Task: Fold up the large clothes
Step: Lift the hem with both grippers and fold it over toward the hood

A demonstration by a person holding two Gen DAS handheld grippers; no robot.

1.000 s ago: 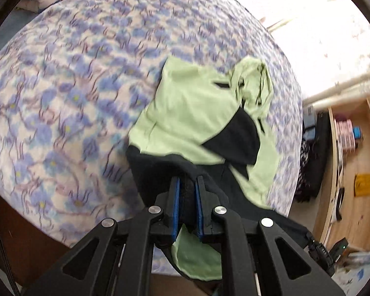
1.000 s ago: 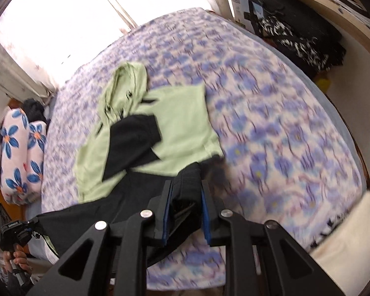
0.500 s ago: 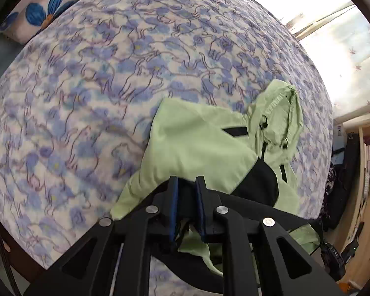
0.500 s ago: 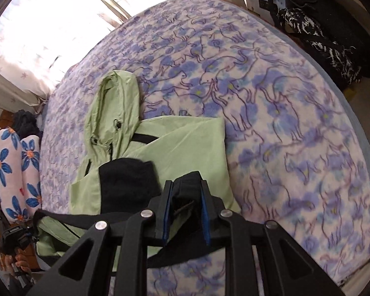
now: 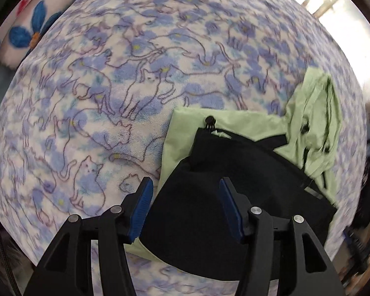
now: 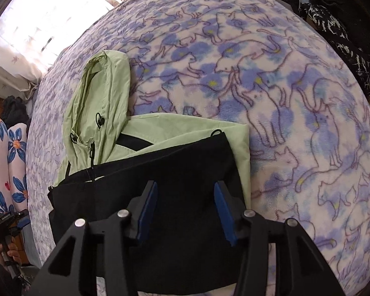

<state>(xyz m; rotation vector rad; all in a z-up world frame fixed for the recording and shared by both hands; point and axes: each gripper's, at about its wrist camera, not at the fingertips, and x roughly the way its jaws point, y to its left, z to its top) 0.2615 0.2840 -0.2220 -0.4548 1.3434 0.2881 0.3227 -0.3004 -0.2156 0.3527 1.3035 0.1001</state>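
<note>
A light green hooded jacket [image 5: 236, 123] [image 6: 185, 128] with a black lower half [image 5: 234, 177] [image 6: 160, 172] lies on the bed, the black half folded up over the green chest. Its hood [image 5: 313, 113] [image 6: 101, 93] sticks out flat beyond the fold. My left gripper [image 5: 185, 197] hangs just above the black cloth, its jaws opening, and the blue pads stand apart from the fabric. Over the other end of the fold, my right gripper [image 6: 185, 199] is also opening, with nothing pressed between its pads.
The bed is covered by a blue and purple cat-print blanket [image 5: 111, 98] [image 6: 296, 98]. A flowered pillow [image 6: 5, 153] [image 5: 24, 32] lies at one side. A hand [image 6: 7, 254] holds a dark tool at the edge. Black-and-white clothes [image 6: 345, 39] are piled beside the bed.
Both grippers carried the black hem up over the green chest and sank toward the bed. Both were shut on the cloth earlier; now their jaws stand apart and the cloth lies released.
</note>
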